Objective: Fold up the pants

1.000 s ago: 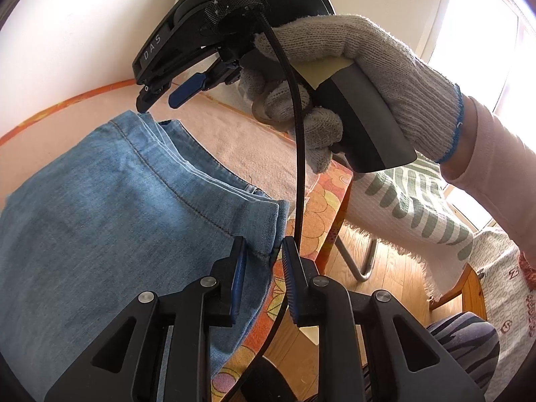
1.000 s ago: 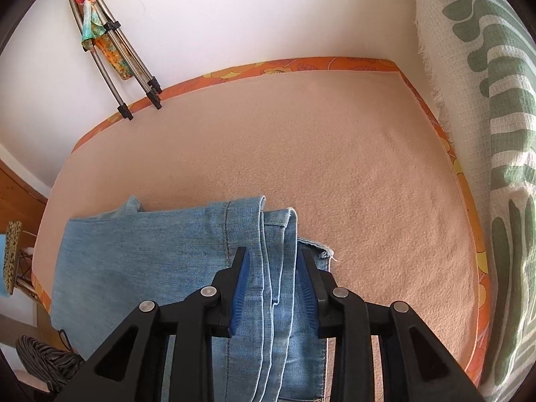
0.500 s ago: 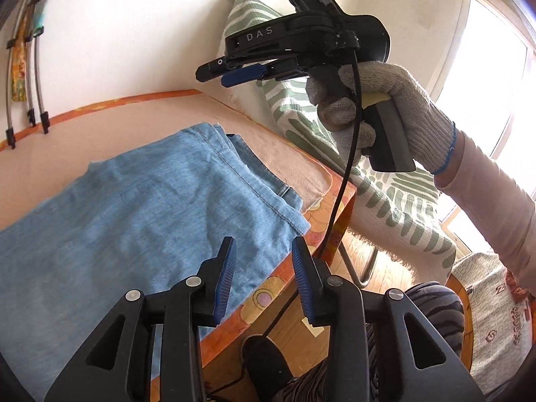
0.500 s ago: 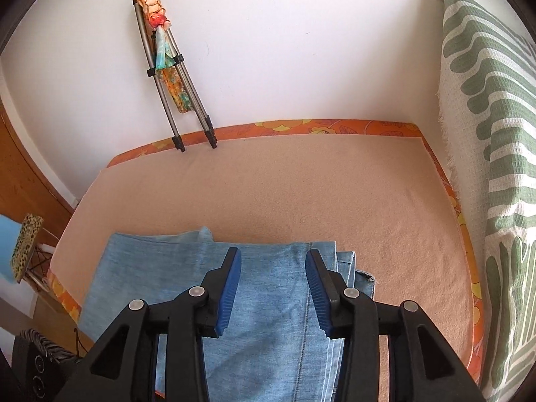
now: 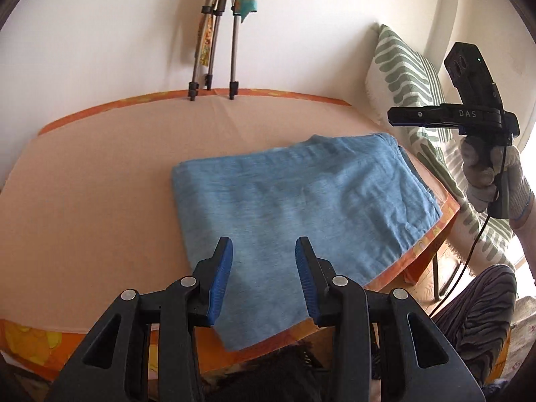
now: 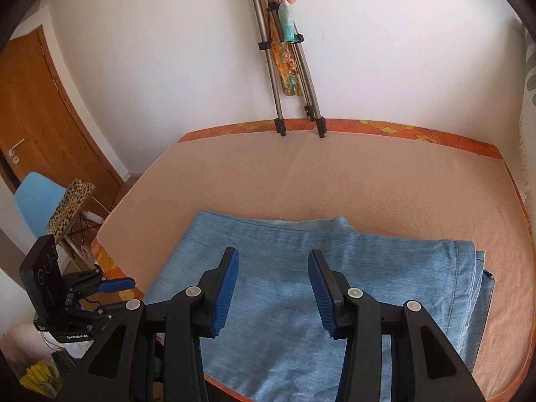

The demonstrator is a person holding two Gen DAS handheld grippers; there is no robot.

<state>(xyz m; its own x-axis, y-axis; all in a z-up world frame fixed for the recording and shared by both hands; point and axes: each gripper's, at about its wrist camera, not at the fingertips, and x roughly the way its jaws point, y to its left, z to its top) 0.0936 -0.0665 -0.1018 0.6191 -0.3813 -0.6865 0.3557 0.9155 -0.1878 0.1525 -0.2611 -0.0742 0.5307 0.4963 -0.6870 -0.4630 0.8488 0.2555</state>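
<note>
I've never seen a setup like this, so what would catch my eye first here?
Probably the folded light-blue denim pants, lying flat near the front edge of the peach-covered table. Next, the two black grippers with blue pads: the left gripper and the right gripper both hang open above the denim, holding nothing. A metal tripod leans on the white wall behind.

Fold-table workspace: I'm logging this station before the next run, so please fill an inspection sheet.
Surface: peach cover on table, orange patterned border.
Job's things: folded jeans lying flat at near edge, one corner overhanging.
Clutter: nothing seen on the cover.
Grippers: left tool and right tool open, empty, above jeans; jaws just been opening.
Cables: black cable hanging from right handle.
Surroundings: tripod against wall, patterned cushion, wooden door.
</note>
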